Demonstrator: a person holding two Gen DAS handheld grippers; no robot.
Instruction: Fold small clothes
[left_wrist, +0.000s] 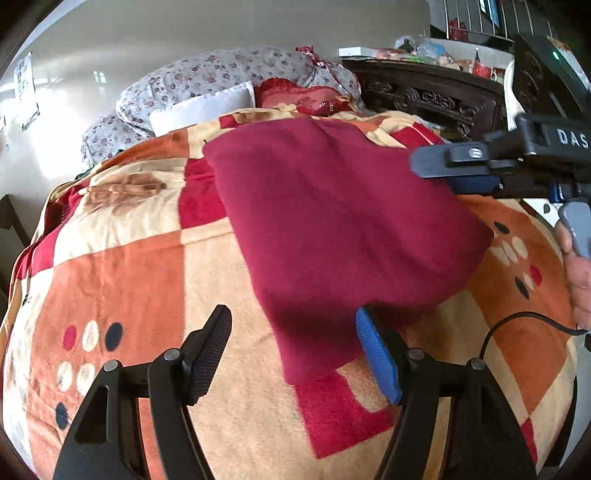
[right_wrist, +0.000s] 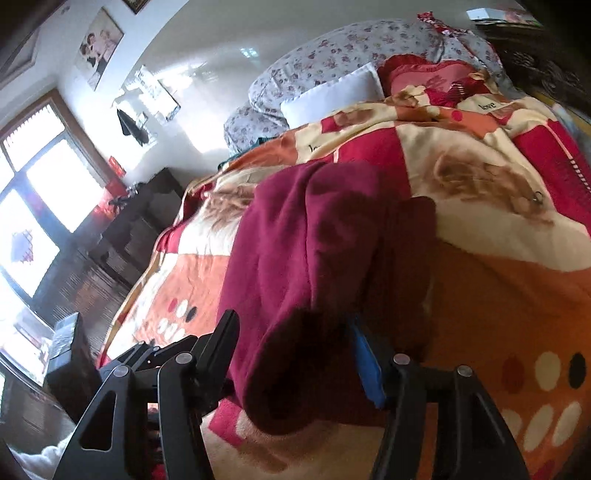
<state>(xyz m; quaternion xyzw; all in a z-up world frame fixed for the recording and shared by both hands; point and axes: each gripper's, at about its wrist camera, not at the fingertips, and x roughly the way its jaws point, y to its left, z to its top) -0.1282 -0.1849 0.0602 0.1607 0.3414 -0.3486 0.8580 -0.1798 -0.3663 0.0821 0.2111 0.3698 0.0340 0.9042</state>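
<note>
**Two grippers, one maroon garment**

We see the maroon garment lying folded on the patterned blanket. Our left gripper gapes wide over its near corner; our right gripper spreads wide around its edge.

White letters "DAS" on the right gripper body, cut off at frame edge, word "love" on the patchwork blanket, wall posters unreadable.

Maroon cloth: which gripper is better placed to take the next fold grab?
Probably left. The left gripper is open, with the maroon cloth's near corner between its fingers. The right gripper is also open, but over the cloth's side edge, not a corner.
</note>
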